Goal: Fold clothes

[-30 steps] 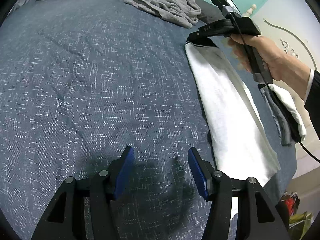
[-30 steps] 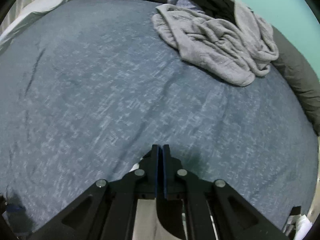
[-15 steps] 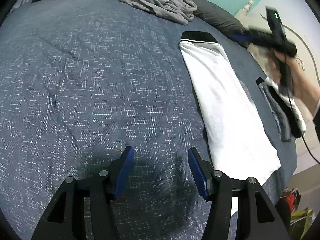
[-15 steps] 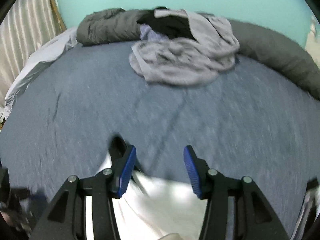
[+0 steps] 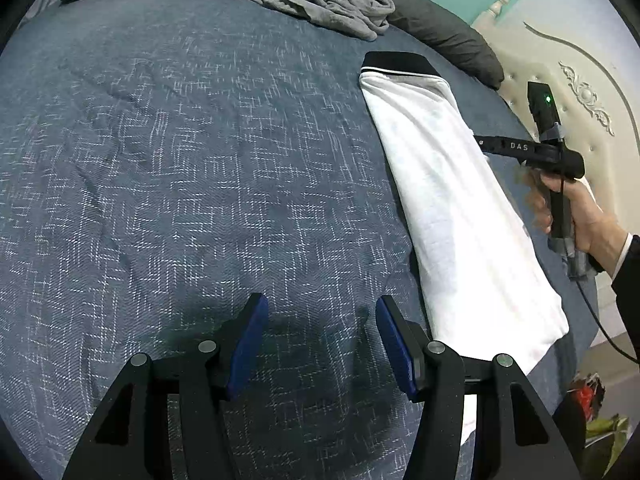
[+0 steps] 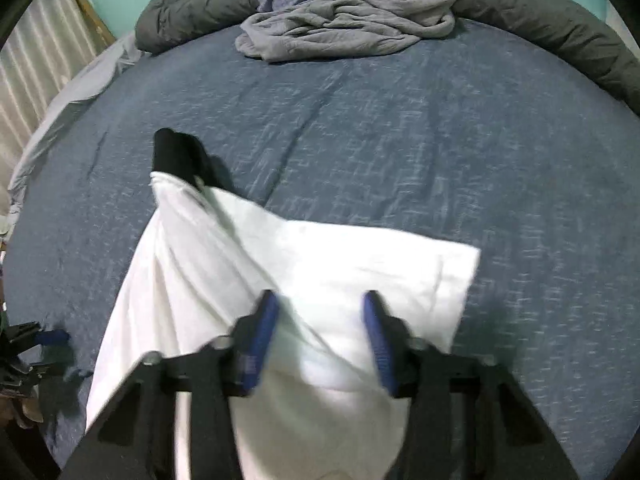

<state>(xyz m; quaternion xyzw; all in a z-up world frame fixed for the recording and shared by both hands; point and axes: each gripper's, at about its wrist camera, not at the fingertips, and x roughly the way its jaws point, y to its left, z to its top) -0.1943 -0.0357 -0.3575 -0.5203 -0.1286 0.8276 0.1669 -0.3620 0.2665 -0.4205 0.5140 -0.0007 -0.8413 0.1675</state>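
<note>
A white garment (image 5: 452,204) with a black band at its far end lies folded into a long strip on the blue bedspread (image 5: 180,160). My left gripper (image 5: 322,344) hovers open over bare bedspread, just left of the strip's near end. The right gripper (image 5: 480,146), held by a hand (image 5: 576,212), sits over the strip's right edge about halfway along. In the right wrist view the right gripper (image 6: 320,332) is open above the white garment (image 6: 280,264), nothing between its fingers; the black band (image 6: 176,154) points away to the upper left.
A heap of grey clothes (image 6: 344,20) lies at the far side of the bed, against a dark rolled duvet (image 6: 540,12). A cream headboard (image 5: 568,80) stands on the right. The left gripper (image 6: 28,344) shows at the left edge of the right wrist view.
The right gripper, shut at the garment's black end a second ago, has opened, let go, and pulled back along the strip to its middle. The left gripper has stayed in place, open.
</note>
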